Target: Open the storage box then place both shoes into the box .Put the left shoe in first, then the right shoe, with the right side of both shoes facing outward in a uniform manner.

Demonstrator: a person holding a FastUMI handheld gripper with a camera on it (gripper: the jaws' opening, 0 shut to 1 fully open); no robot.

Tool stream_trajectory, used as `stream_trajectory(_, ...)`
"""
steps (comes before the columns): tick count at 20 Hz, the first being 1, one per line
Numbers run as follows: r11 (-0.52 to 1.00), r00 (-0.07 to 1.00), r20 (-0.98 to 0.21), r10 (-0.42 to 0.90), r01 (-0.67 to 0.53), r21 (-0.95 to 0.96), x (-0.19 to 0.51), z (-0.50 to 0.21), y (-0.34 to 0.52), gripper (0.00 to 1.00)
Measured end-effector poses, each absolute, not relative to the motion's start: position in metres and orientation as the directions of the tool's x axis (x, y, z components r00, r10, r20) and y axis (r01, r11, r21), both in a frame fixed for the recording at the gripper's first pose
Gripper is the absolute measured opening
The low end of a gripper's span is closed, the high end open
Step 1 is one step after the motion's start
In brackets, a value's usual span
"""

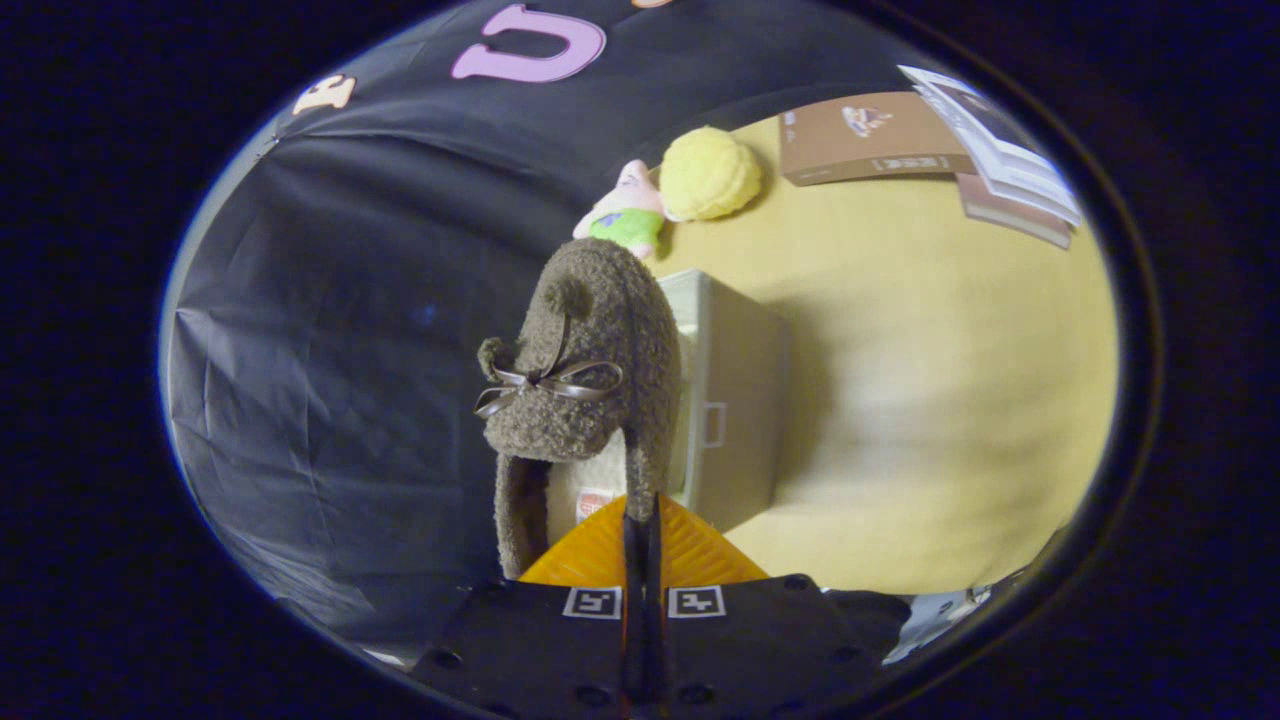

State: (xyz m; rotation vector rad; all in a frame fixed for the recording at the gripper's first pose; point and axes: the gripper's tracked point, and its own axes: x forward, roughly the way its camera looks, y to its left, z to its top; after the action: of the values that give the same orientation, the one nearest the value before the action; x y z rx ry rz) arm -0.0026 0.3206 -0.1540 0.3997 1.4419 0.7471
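brown fuzzy slipper point(590, 350), grey box point(735, 400), yellow table point(930, 380)

Black cloth wall point(330, 330) meets a yellow tabletop point(950, 380) under warm, dim light.

I can read no text from here | shoe point(585, 370) insole: small red-and-white tag, print too blurred | brown book point(865, 138) on the bench point(930, 400): pale line of print, too small | claw point(641, 545): two square black-and-white marker tags (patterns, not letters)
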Motion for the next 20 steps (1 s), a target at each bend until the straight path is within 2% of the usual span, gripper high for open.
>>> stream_trajectory(4, 0.744, -0.068, -0.770, 0.635, -0.215, 0.633, -0.015, -0.181, 0.360, 0.03)
stream_trajectory(13, 0.883, 0.073, -0.907, 0.415, -0.270, 0.383, -0.014, -0.245, 0.365, 0.04)
stream_trajectory(18, 0.879, 0.112, -0.897, 0.428, -0.282, 0.385, -0.014, -0.244, 0.363, 0.06)
stream_trajectory(20, 0.845, 0.110, -0.859, 0.500, -0.279, 0.457, -0.014, -0.232, 0.376, 0.21)
